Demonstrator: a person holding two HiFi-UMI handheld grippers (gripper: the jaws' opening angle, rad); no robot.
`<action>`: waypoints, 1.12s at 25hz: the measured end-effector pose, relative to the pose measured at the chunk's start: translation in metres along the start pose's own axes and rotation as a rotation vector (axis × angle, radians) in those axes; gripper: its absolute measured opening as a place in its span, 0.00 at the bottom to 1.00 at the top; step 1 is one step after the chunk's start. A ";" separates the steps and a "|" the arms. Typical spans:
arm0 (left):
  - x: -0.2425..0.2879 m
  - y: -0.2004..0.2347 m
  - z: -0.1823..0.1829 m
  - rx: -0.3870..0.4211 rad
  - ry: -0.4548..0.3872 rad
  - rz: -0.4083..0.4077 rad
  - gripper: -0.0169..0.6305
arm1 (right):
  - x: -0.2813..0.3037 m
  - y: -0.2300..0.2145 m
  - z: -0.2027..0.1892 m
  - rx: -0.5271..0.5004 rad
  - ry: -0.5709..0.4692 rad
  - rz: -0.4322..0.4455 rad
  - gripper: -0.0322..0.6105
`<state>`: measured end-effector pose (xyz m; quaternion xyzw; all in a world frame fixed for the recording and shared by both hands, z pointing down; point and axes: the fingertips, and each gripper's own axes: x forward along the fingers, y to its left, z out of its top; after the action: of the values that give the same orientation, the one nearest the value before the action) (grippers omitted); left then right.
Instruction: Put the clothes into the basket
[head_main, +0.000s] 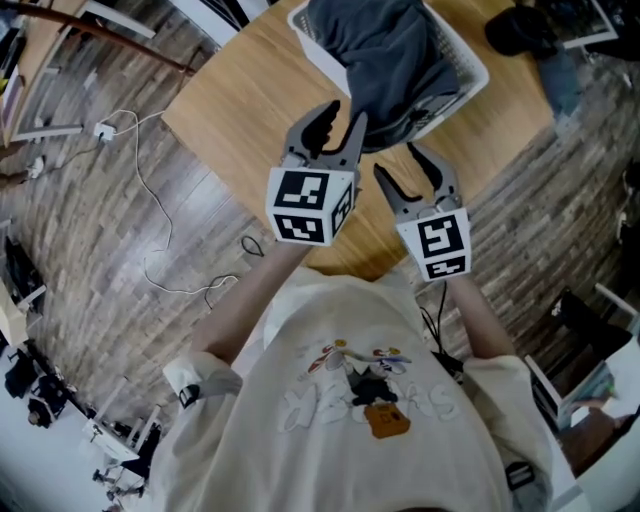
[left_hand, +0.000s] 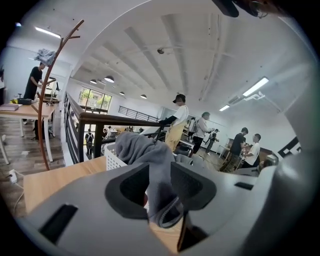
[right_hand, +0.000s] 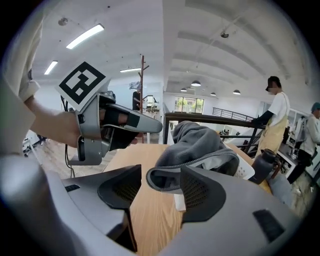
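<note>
Grey garment (head_main: 385, 60) lay heaped in the white basket (head_main: 468, 58) on the wooden table (head_main: 245, 100), hem spilling over the near rim; left gripper (head_main: 345, 118) was clamped on that hem, right gripper (head_main: 400, 163) open, hem loose between its jaws.

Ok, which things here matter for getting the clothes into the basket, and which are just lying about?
For the job: grey garment, draped over the rim of the white basket; left tool, closed on its hem; right tool, open.

Lying about: dark bottle on the table; white cable on the floor; coat stand.
</note>
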<state>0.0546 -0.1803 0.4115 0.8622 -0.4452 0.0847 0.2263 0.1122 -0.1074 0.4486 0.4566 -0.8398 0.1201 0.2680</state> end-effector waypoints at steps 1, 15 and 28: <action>-0.003 0.002 -0.003 0.000 0.003 0.010 0.22 | 0.001 0.003 -0.001 -0.014 0.002 0.005 0.44; -0.034 0.018 -0.048 -0.058 0.089 0.035 0.03 | 0.051 0.042 -0.026 -0.443 0.109 0.165 0.40; -0.053 0.033 -0.074 -0.117 0.135 0.040 0.03 | 0.083 0.038 -0.038 -0.454 0.256 0.058 0.23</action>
<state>0.0008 -0.1235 0.4686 0.8308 -0.4503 0.1208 0.3039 0.0572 -0.1281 0.5283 0.3415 -0.8173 -0.0067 0.4641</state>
